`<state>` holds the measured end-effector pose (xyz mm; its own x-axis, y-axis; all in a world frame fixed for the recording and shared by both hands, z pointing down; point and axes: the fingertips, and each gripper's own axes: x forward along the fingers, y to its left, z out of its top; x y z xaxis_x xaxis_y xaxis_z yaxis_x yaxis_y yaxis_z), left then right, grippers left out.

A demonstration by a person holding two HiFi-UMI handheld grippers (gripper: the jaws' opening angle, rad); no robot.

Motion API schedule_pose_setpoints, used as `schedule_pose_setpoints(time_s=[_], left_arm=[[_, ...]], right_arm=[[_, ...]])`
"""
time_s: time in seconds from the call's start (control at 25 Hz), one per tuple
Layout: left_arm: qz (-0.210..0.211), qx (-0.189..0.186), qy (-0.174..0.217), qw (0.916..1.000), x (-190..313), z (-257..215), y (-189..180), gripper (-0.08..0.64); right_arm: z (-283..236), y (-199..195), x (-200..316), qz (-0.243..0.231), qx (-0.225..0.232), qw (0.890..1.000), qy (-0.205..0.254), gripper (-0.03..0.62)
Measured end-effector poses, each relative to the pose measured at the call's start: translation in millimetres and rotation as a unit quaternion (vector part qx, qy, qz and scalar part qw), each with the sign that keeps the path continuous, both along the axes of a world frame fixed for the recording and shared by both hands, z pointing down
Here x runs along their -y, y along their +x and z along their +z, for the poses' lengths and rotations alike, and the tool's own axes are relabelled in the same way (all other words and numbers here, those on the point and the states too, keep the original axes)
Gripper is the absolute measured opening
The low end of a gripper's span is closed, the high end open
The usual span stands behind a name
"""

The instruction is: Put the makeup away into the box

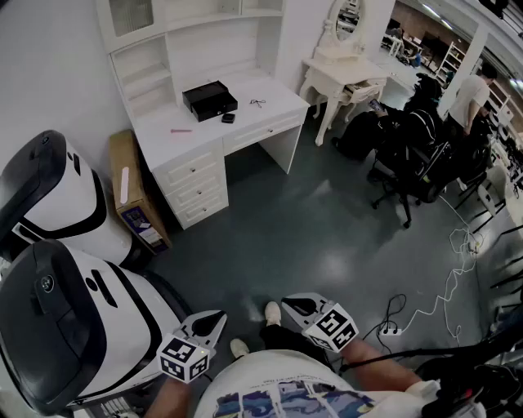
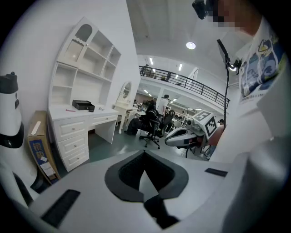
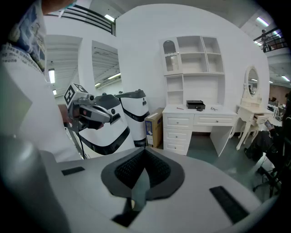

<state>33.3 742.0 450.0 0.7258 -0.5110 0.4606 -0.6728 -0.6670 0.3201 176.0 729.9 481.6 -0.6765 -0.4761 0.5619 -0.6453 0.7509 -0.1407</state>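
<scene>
Currently both tools sit at my waist. My left hand-held gripper (image 1: 216,315) has its jaws together with nothing between them, and my right hand-held gripper (image 1: 288,305) is likewise closed and empty.

Finding: the step in hand is the approach, since the work lies well apart from me across the grey floor (image 1: 327,245).

Recommendation: walk up square to the table. Part the jaws only once over a piece. Take thin pieces low and across their width, as I expect them to skid on the smooth top.

Hazards near me:
- Two white-and-black machines (image 1: 73,326) stand close on my left.
- Cables (image 1: 441,302) and a power strip (image 1: 391,330) lie on the floor to my right, so my path should run between these and the machines.

A cardboard carton (image 1: 135,196) leans at the left end of the white table (image 1: 245,122).

On the table:
- The black box (image 1: 210,100) stands open toward the back.
- A small dark piece (image 1: 228,117) lies just in front of it.
- A pink stick (image 1: 181,130) lies near the front left.
- A thin wiry item (image 1: 257,103) lies to the right, too small to name.

I judge the stick and the dark piece to be the makeup, neither yet in the box.

Beyond stand a dressing table (image 1: 343,77) with an oval mirror (image 1: 347,20), then office chairs (image 1: 417,171) and a person (image 1: 470,94).
</scene>
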Motion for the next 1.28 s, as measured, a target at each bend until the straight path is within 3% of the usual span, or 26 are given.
schedule_pose_setpoints(time_s=[0.72,1.0,1.28], left_arm=[[-0.006,0.044,0.012,0.9989,151.9,-6.2,95.6,0.014],[0.001,0.055,0.001,0.9985,180.8,-0.4,127.9,0.014],[0.008,0.058,0.001,0.9983,210.5,-0.7,132.4,0.014]], right_arm=[[1.1,86.0,157.4,-0.015,0.034,0.999,0.016,0.026],[15.1,114.3,187.2,-0.011,0.041,0.999,0.006,0.028],[27.9,112.1,204.9,-0.004,0.051,0.999,-0.012,0.028]])
